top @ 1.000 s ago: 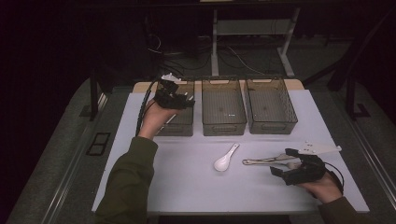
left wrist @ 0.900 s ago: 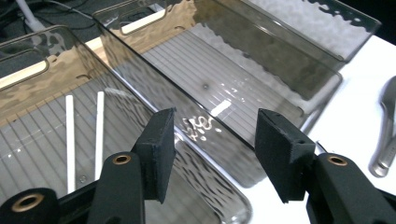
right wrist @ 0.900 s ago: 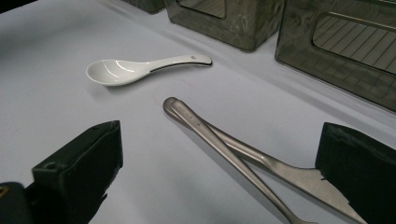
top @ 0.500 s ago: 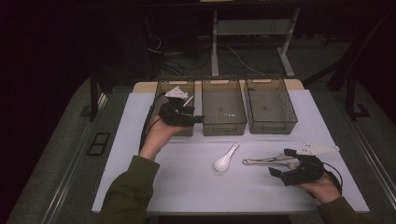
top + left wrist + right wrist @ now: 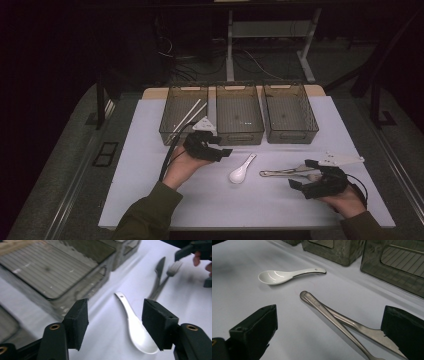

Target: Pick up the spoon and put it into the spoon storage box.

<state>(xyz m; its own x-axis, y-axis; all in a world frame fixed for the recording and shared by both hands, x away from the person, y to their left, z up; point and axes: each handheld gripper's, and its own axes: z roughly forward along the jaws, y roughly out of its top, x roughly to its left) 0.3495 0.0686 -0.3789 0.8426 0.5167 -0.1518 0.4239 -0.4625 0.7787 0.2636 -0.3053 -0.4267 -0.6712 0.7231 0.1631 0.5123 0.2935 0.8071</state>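
The left gripper (image 5: pixel 226 150) hangs just in front of the middle bin (image 5: pixel 239 114), beside the white spoon (image 5: pixel 241 170). Its jaws have just been opening and now stand apart with nothing between the pads. In the left gripper view the spoon (image 5: pixel 136 325) lies on the white table cover (image 5: pixel 180 305) beyond the open jaws, untouched, its bowl partly behind the right-hand pad.

The right gripper (image 5: pixel 302 174) rests near the table's front right, jaws wide and empty. In the right gripper view the knife (image 5: pixel 362 328) and fork (image 5: pixel 324 311) lie crossed between its two pads, and neither pad presses on them.

No label or brand can be read on anything. The fork's handle carries a faint stamped mark, too small to make out.

In the high view the spoon lies slanted, its handle pointing up and to the right toward the bins, its bowl down and to the left toward the person. The knife (image 5: pixel 280 173) and fork (image 5: pixel 299 175) run nearly sideways across the table just right of it, handle ends toward the spoon. Two chopsticks (image 5: pixel 187 117) lie slanted in the left bin (image 5: pixel 172 131); the right bin (image 5: pixel 290 112) stands alongside.
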